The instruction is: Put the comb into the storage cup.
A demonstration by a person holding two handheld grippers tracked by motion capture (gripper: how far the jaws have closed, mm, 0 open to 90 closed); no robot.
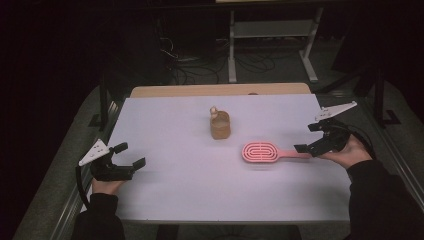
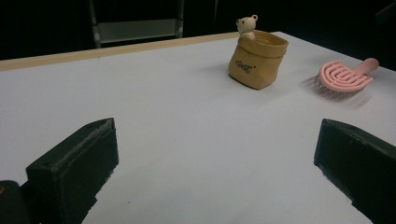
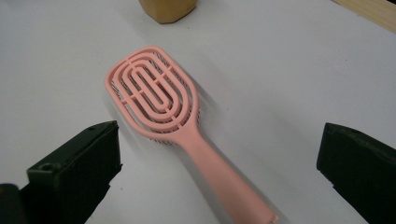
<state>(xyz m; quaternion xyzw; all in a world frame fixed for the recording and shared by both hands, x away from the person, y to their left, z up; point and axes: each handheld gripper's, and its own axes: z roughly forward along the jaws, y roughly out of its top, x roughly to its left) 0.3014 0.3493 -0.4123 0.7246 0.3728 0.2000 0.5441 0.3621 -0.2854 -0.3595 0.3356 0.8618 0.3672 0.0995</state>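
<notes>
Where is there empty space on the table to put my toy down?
Lots of bare white table: the whole stretch between the left tool and the tan bear pot, and the front edge. It's busier on the right, where the pink hairbrush lies by the right tool.

In the right gripper view, the tan pouch [image 3: 168, 10] ahead of the right tongs [image 3: 219, 177] is cut off by the top edge, leaving just its base. The pink hairbrush [image 3: 154, 95] lies bristles-down between the jaws, so most bristles are hidden beneath its slotted back. In the left gripper view, lettering on the pouch, far ahead of the left tongs [image 2: 210, 168], is too small to read. The small bear figure [image 2: 246, 25] is hidden below its chest behind the pouch's rim.
</notes>
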